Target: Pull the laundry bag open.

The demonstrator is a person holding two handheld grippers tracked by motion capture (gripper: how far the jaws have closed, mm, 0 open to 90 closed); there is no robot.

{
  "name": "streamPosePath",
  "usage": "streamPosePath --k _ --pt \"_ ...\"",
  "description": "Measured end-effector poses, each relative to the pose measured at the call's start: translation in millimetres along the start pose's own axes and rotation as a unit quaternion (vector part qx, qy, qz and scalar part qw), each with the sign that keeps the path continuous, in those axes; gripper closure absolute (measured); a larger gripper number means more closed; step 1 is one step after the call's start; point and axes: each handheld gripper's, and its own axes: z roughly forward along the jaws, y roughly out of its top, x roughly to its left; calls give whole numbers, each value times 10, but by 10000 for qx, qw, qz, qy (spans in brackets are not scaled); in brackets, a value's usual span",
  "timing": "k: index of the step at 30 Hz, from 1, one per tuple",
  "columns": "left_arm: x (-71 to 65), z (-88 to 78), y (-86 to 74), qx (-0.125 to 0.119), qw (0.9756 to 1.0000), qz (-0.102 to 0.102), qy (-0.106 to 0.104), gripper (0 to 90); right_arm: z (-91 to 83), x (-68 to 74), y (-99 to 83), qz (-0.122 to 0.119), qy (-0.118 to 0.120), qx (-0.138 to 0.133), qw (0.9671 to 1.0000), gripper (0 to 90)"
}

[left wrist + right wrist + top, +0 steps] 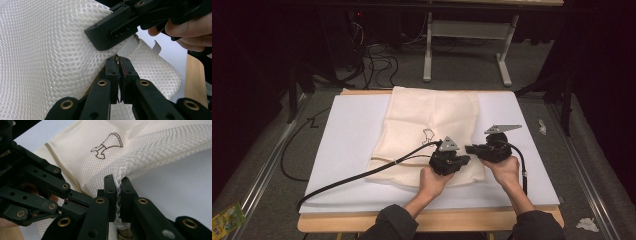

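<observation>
A cream mesh bag [427,130] lies flat on a white sheet, with a small dark embroidered figure [106,145] on it and a zipper seam [384,159] near its front edge. My left gripper [462,161] is at the bag's front right part, its jaws shut on the bag's edge [117,62]. Close to its right, my right gripper [469,149] points left with its jaws shut on a bunched fold of mesh [118,187] that is lifted off the sheet. In the left gripper view the right gripper's finger [110,32] presses on the mesh just above.
The white sheet [347,145] covers a wooden table [362,220]. A black cable [362,175] trails left across the bag from the left gripper. Table legs and cables stand on the floor behind. Bare sheet lies left and right of the bag.
</observation>
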Motion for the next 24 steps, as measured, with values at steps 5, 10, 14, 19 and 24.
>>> streamPosePath --k 5,10,14,19,24 --pt "-2 -22 9 45 10000 36 6 871 -15 -12 -1 -57 -18 38 10000 884" --pt "-4 -33 12 81 9999 56 33 872 -20 -12 -1 -82 -14 40 10000 886" --pt "-11 -54 12 111 9999 90 37 872 -29 -19 -5 -86 1 64 9999 888" --pt "-14 -74 10 151 9998 126 66 872 -33 -18 -1 -82 -3 55 10000 888" --pt "-9 -82 15 177 9997 125 63 872 -29 -18 -1 -106 -7 72 9999 889"
